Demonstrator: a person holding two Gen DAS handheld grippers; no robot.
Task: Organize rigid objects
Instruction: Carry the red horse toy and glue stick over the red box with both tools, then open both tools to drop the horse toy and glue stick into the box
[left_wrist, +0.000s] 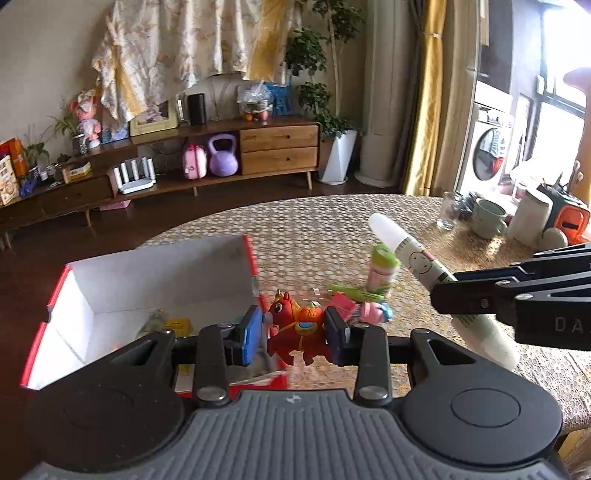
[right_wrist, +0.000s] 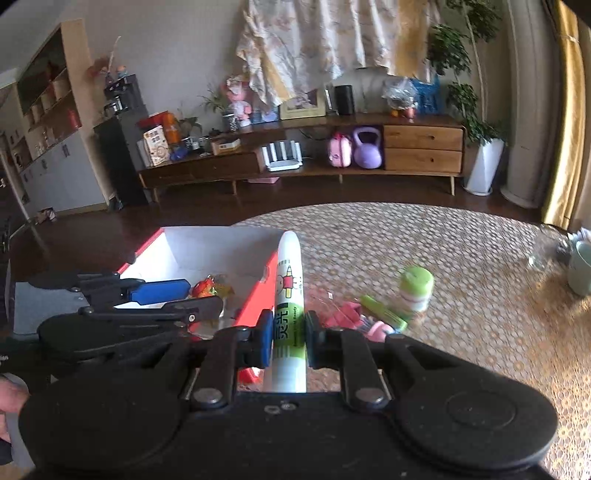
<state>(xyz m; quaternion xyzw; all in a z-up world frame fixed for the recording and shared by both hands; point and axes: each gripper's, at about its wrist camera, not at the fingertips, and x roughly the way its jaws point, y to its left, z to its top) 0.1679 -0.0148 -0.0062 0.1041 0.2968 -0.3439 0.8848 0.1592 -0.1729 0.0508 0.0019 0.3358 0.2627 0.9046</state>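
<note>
The left gripper (left_wrist: 294, 334) had its jaws clamped on a red toy horse (left_wrist: 295, 332), pressing it from both sides between the blue pads. The horse hung just beside the right-hand wall of a red-edged cardboard box (left_wrist: 110, 291), which lay open on the tabletop (left_wrist: 314, 229) with a few small items at its bottom.

The right gripper (right_wrist: 287, 338) had its jaws closed around a white and green glue stick (right_wrist: 289, 295), gripped at its green label so that the rounded white cap pointed forward and away. In the right wrist view the stick lay over the near right edge of the box (right_wrist: 221, 251); in the left wrist view it was tilted, cap up and to the left, in the air to the right of the horse.

On the tabletop between the two grippers lay a small heap of loose things: a green-capped bottle (right_wrist: 415, 291) standing upright, a green pen-like stick (right_wrist: 384, 314) lying flat beside it, and some pink pieces (right_wrist: 351, 317) whose shapes were too blurred to make out. A pale green mug (left_wrist: 489, 218) stood well apart, at the far right of the tabletop.
</note>
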